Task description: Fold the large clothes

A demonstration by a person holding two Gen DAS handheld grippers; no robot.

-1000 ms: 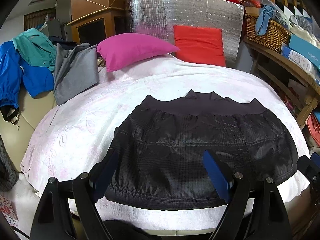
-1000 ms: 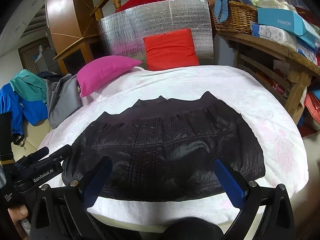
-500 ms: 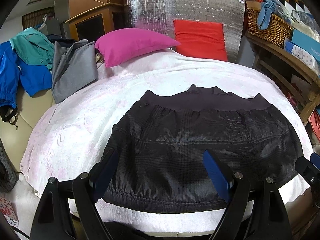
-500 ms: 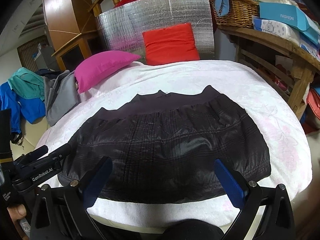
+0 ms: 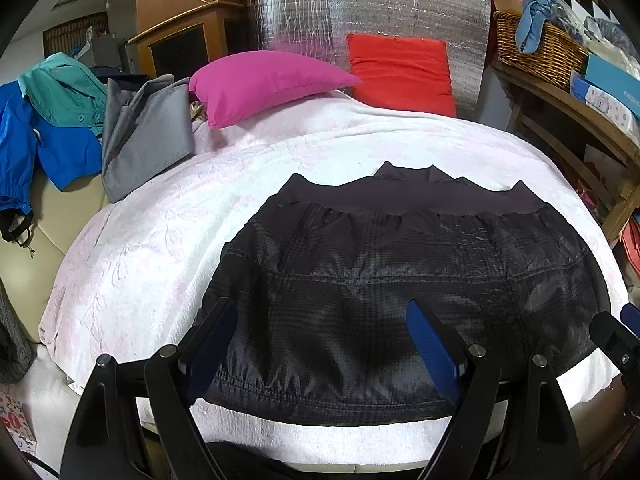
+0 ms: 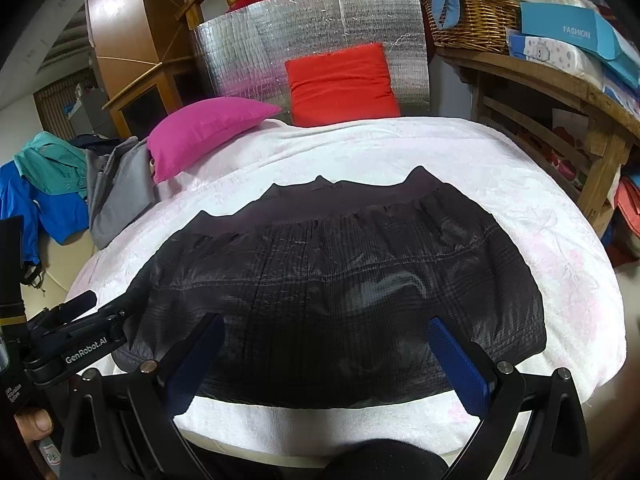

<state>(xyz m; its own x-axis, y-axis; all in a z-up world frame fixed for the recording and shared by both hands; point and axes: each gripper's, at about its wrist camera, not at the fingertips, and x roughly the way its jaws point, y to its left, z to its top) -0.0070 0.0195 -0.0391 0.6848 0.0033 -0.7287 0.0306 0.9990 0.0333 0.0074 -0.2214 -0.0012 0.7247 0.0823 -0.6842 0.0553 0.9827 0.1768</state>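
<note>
Black garment, shiny quilted fabric with a matte ribbed band along its far edge, lies spread flat on the white blanket covering the bed, occupying the centre of both views and reaching toward 6 o'clock, its near hem just short of the blanket's near edge; left gripper, fingers spread wide, blue pads facing each other, is over the garment's near-left portion at 6 o'clock of its own view, nothing between the pads, contact with the fabric not determinable; right gripper, fingers likewise spread wide and holding nothing, is over the garment's near hem at 6 o'clock of its own view; the left gripper's body also shows at 8 o'clock in the right wrist view, beside the garment's left corner; magenta pillow at 11 o'clock on the far side of the bed; red cushion at 12 o'clock, leaning against a silver foil panel; grey garment and blue jacket draped at 10 o'clock, off the blanket's left side; wicker basket on a wooden shelf at 2 o'clock.
</note>
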